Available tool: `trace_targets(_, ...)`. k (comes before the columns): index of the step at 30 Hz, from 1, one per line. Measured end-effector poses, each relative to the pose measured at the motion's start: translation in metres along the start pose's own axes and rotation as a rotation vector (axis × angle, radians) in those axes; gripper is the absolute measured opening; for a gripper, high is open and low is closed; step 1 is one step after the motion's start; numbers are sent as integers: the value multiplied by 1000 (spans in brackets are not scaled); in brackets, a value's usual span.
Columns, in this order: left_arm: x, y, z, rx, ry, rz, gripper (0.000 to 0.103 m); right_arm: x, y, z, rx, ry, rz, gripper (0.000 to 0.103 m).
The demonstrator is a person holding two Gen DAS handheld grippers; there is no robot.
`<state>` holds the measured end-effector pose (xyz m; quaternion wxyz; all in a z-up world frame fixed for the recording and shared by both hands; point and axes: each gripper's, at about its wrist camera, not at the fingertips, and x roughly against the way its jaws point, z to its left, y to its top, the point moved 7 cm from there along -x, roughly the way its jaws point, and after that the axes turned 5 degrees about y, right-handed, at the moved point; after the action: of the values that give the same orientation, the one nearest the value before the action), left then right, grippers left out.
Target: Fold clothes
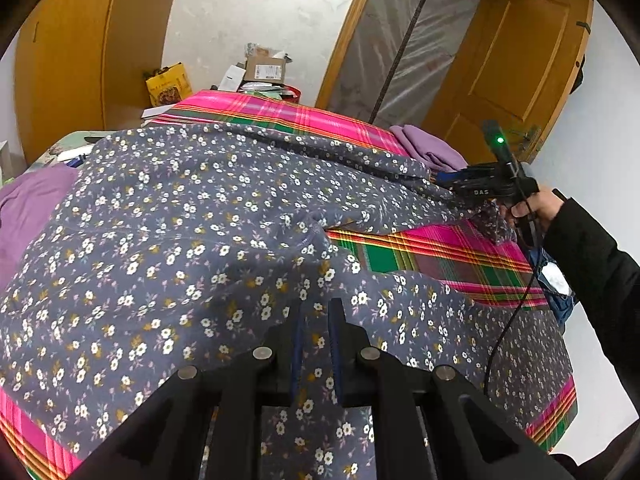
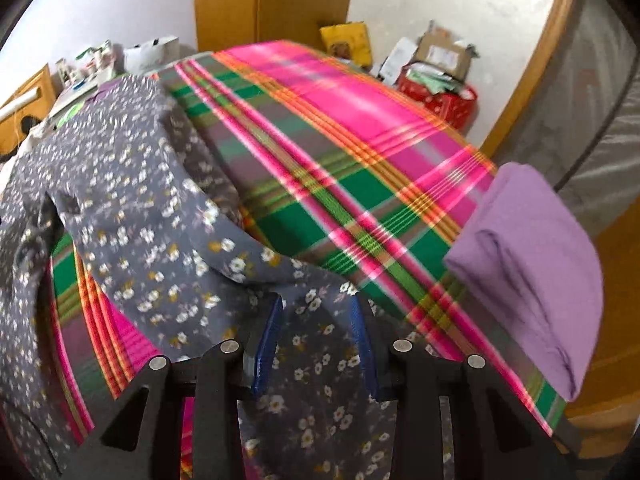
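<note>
Left wrist view: cloth of the grey floral garment (image 1: 168, 240), spread over the plaid bedsheet (image 1: 432, 252), is pinched between the nearly closed left gripper (image 1: 316, 320), and "DAS" is read on the right gripper (image 1: 452, 190) at the far sleeve. Right wrist view: its blue pads (image 2: 268, 340) are parted, floral cloth lying loose between them, a folded purple cloth (image 2: 532, 264) to the right

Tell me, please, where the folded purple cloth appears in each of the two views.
Left wrist view: folded purple cloth lies right of centre, at the far edge of the plaid sheet.
Right wrist view: folded purple cloth lies at the right, on the sheet's near corner.
Shared landmark: yellow bag against the wall.
</note>
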<state>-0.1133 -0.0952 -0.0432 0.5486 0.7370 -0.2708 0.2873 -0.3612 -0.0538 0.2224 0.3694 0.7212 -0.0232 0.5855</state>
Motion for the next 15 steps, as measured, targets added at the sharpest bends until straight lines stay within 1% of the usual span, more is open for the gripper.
trace_targets(7, -11, 2, -10, -17, -17, 24, 11, -11, -8, -21, -53, 18, 9, 37)
trace_targets(15, -15, 4, -24, -50, -37, 34, 12, -15, -5, -28, -36, 83, 36, 39)
